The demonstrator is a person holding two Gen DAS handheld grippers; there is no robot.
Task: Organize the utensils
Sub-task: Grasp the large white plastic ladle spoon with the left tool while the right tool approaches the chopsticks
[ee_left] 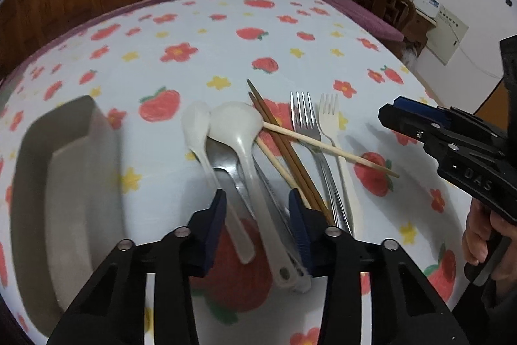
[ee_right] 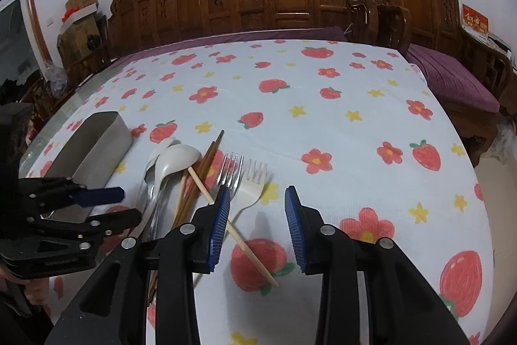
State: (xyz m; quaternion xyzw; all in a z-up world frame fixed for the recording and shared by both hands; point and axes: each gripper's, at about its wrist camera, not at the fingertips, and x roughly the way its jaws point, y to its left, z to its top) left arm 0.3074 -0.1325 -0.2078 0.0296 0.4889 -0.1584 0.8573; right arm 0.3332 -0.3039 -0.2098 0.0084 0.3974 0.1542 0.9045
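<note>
Utensils lie in a loose bundle on the bench [ee_left: 226, 31], just right of the grey metal holder [ee_left: 80, 170], their long axes running roughly from you toward the far edge, heads away from you. You have two glossy white plastic spoons [ee_left: 237, 122] with rounded bowls, lying over a steel spoon [ee_left: 226, 164]. Beside them sit a pair of thin dark wooden chopsticks [ee_left: 281, 138], pointing away and slightly left. One pale bamboo chopstick [ee_left: 329, 149] crosses the others at a slant, its tip out to the right over a printed strawberry. Right of those, a shiny steel fork [ee_left: 305, 118] and a matt cream plastic fork [ee_left: 329, 115] lie side by side, tines away from you.

Your left gripper [ee_left: 257, 199] points down over the spoon handles; its blue ribbed fingers [ee_left: 215, 215] stand apart with the handles between them, and no pad is seen pressing on any. Your right gripper [ee_right: 258, 193] hovers over the cloth by the forks, its fingers also apart, with the slanted chopstick passing under the left finger [ee_right: 219, 225] and nothing clamped.

The holder is a smooth oval-sided tin, open at the top. The cloth is pale blue with red strawberries, red flowers and yellow stars.
</note>
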